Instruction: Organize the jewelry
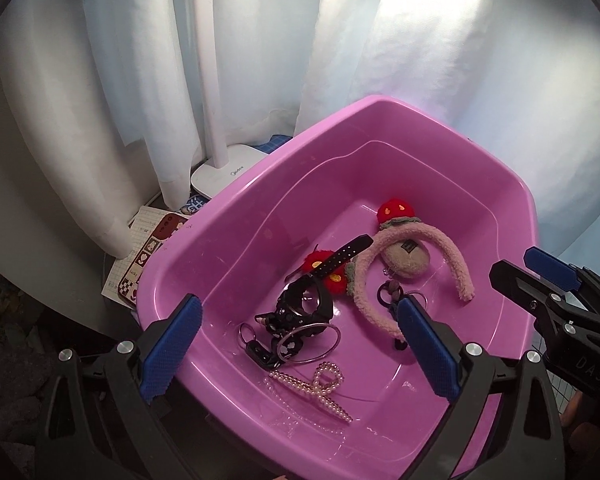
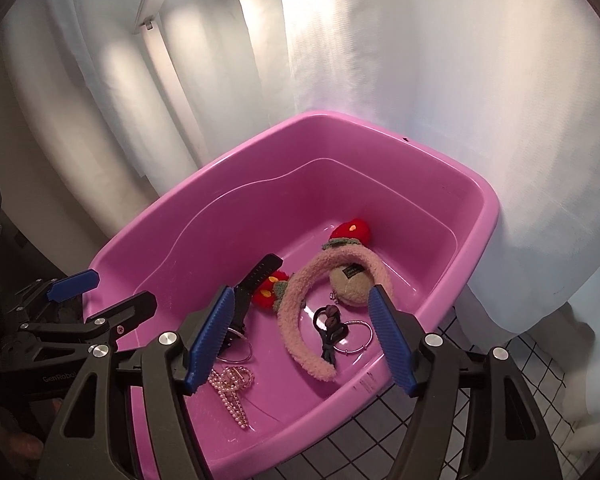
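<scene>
Jewelry gathered in the pink basin (image 1: 236,208): pearl clip (image 1: 312,388) at 6 o'clock, fuzzy headband (image 1: 416,240) at 2. Left gripper (image 1: 300,352) and right gripper (image 2: 300,340) hover, jaws apart, empty, probably choosing a piece.

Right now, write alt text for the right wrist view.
A pink plastic tub holds a fuzzy pink headband, a pearl hair clip, a black watch, red knitted flowers and thin bangles. The open right hand-held gripper hovers above it, empty; the left hand-held gripper enters from the left.
</scene>
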A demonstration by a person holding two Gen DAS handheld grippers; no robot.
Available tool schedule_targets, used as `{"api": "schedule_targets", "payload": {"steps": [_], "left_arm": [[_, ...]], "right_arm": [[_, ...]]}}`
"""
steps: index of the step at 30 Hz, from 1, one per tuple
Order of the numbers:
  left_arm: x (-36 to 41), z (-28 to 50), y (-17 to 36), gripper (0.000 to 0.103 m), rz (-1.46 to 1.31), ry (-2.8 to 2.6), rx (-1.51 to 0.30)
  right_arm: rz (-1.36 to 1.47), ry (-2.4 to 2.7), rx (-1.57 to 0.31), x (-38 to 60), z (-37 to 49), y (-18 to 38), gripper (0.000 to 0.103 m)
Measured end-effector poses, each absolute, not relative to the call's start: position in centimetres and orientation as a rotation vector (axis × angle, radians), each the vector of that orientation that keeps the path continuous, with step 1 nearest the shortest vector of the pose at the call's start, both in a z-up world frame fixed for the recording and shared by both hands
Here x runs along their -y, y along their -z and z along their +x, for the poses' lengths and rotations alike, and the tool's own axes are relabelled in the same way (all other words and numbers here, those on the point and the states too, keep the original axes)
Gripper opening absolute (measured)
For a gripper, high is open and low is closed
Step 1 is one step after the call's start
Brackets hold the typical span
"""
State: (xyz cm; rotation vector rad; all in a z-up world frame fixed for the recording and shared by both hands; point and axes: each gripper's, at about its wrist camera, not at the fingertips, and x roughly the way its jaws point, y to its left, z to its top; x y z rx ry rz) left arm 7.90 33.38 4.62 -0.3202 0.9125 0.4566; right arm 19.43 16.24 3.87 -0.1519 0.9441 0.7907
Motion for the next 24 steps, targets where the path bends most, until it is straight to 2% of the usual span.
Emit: {"api": "schedule_targets", "payload": {"steps": [24], "left_arm": [[-33.3,7.4,-4.9,0.097,-0.313,-0.441,-0.91]], "right_arm": [[-0.176,-0.804,-0.923,-16.2,18.1,-4.6,0.068]]}}
